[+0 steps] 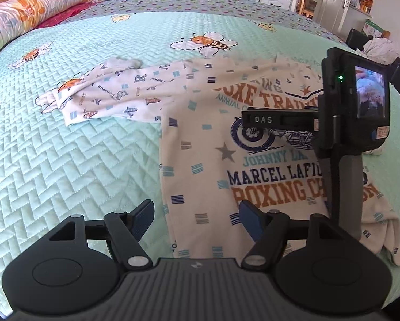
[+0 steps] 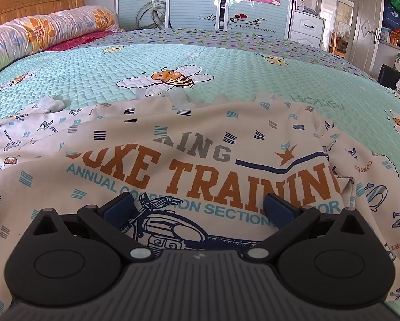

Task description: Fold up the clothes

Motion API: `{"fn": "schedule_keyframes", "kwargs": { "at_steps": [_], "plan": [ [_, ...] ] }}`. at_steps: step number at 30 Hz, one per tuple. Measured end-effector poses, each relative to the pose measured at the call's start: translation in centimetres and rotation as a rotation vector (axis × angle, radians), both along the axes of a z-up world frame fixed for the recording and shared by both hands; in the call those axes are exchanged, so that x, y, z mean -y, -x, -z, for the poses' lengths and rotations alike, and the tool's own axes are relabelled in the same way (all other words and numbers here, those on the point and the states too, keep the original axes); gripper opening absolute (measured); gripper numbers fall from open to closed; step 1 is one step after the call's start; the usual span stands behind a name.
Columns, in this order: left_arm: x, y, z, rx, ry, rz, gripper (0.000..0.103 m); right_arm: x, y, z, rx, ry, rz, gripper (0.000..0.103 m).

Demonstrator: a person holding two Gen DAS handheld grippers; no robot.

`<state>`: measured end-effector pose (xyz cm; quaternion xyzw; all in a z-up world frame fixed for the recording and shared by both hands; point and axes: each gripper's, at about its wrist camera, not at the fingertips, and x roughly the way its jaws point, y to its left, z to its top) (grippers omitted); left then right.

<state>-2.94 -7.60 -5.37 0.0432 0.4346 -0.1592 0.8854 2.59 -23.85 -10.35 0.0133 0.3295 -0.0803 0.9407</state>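
Both grippers empty, jaws apart: left gripper (image 1: pixel 197 220) over shirt (image 1: pixel 253 147) hem edge, right gripper (image 2: pixel 198 208) above print. Sleeve (image 1: pixel 106 93) at ten o'clock: pinch cuff, fold inward flat.

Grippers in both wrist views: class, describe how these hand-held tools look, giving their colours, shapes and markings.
Each gripper, left and right, has black linkage arms with silver pivot pins, two round black discs, a ribbed grey body and blue finger pads. In the left wrist view, the right gripper carries white "DAS" lettering, a small screen and a green light.
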Motion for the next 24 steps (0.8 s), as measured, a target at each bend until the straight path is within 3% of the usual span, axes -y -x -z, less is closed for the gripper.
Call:
{"fn": "schedule_keyframes", "kwargs": {
  "at_steps": [17,24],
  "plan": [
    [-1.9,-2.6,-1.8,0.055,0.062,0.017,0.073,-0.1,0.0,0.0,0.000,0.002,0.000,0.102],
    [-1.8,-1.7,-1.7,0.064,0.056,0.108,0.073,-0.1,0.0,-0.1,-0.001,0.002,0.000,0.102]
  ]
}}
